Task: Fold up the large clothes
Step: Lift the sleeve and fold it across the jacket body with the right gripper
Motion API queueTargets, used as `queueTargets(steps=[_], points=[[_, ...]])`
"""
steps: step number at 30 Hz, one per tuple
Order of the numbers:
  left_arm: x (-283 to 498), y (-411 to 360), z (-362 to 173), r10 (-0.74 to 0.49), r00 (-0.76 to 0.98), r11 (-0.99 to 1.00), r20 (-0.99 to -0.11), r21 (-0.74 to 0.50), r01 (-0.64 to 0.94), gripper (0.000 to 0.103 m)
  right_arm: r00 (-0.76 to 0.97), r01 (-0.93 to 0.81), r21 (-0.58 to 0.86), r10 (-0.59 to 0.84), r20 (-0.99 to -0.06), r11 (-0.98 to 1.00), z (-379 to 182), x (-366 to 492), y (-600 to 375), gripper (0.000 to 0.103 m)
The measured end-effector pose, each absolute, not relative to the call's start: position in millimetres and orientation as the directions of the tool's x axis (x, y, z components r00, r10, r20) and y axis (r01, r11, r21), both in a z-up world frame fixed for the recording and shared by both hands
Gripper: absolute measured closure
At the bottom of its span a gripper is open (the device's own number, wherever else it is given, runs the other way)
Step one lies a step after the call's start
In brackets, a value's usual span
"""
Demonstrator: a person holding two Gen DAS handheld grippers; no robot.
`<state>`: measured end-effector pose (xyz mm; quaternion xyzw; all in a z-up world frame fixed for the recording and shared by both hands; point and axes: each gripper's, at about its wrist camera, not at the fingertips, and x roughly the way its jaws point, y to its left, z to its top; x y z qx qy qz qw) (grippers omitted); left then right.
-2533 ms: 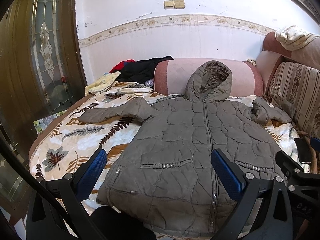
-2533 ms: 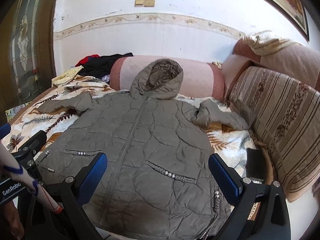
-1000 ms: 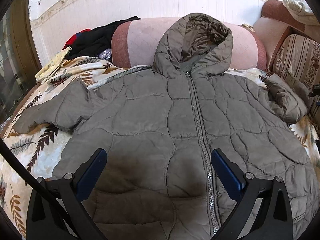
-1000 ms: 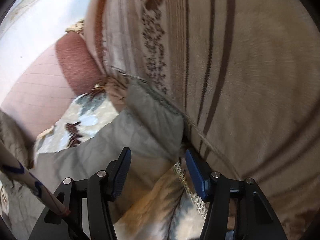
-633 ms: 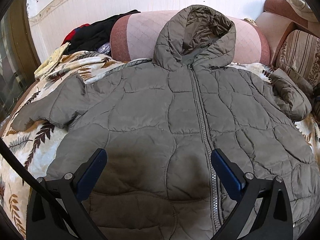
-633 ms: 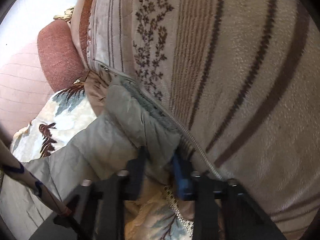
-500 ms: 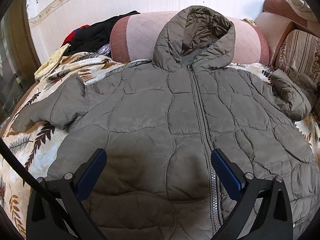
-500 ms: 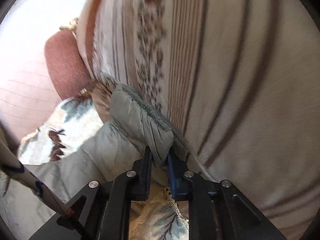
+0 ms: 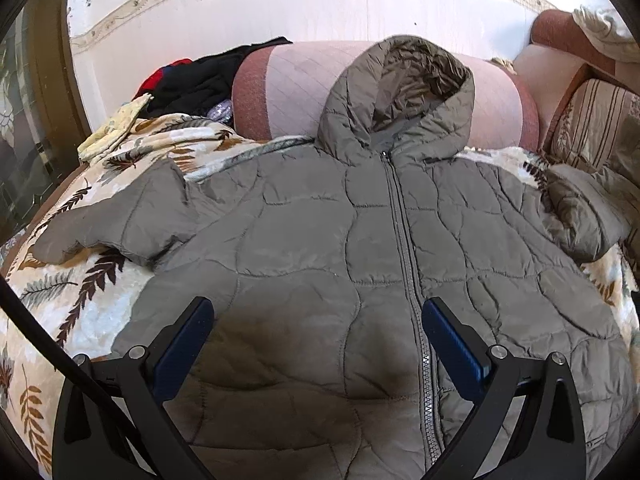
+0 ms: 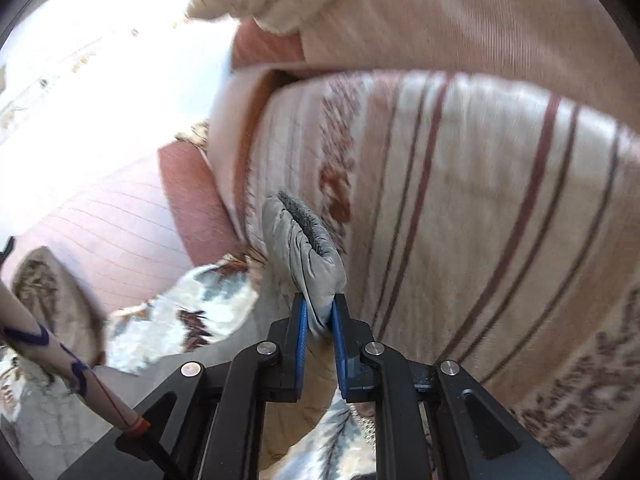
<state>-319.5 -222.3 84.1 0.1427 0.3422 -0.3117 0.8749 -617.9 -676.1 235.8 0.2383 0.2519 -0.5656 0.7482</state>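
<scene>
right hand-held gripper (image 10: pixel 319 312) pinching a grey jacket's sleeve cuff (image 10: pixel 304 248).
blurred striped cushion (image 10: pixel 480 216) probably just beyond; left hand-held gripper (image 9: pixel 316 320) open wide above the jacket (image 9: pixel 320 240), zip between its fingers.

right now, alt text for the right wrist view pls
The right tool is shut on the grey cuff of a quilted jacket sleeve, held up in front of a striped sofa cushion. A leaf-print blanket lies below left; the picture is blurred.
</scene>
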Motion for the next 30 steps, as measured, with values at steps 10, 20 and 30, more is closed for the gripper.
queueTargets(steps=[10, 20, 30], points=[[-314, -197, 102, -0.467, 0.599, 0.785, -0.651, 0.008, 0.62, 0.0, 0.448, 0.877, 0.113, -0.709, -0.545, 0.467, 320, -557, -566, 0.091], [-298, -166, 112, -0.453, 0.634, 0.824, -0.627, -0.022, 0.567, 0.0, 0.652, 0.701, 0.138, -0.552, -0.519, 0.699, 338, -455, -453, 0.091], [-277, -131, 112, -0.425, 0.652, 0.857, -0.629, -0.046, 0.513, 0.0, 0.743, 0.528, 0.239, -0.307, -0.595, 0.815, 284, -368, -383, 0.092]])
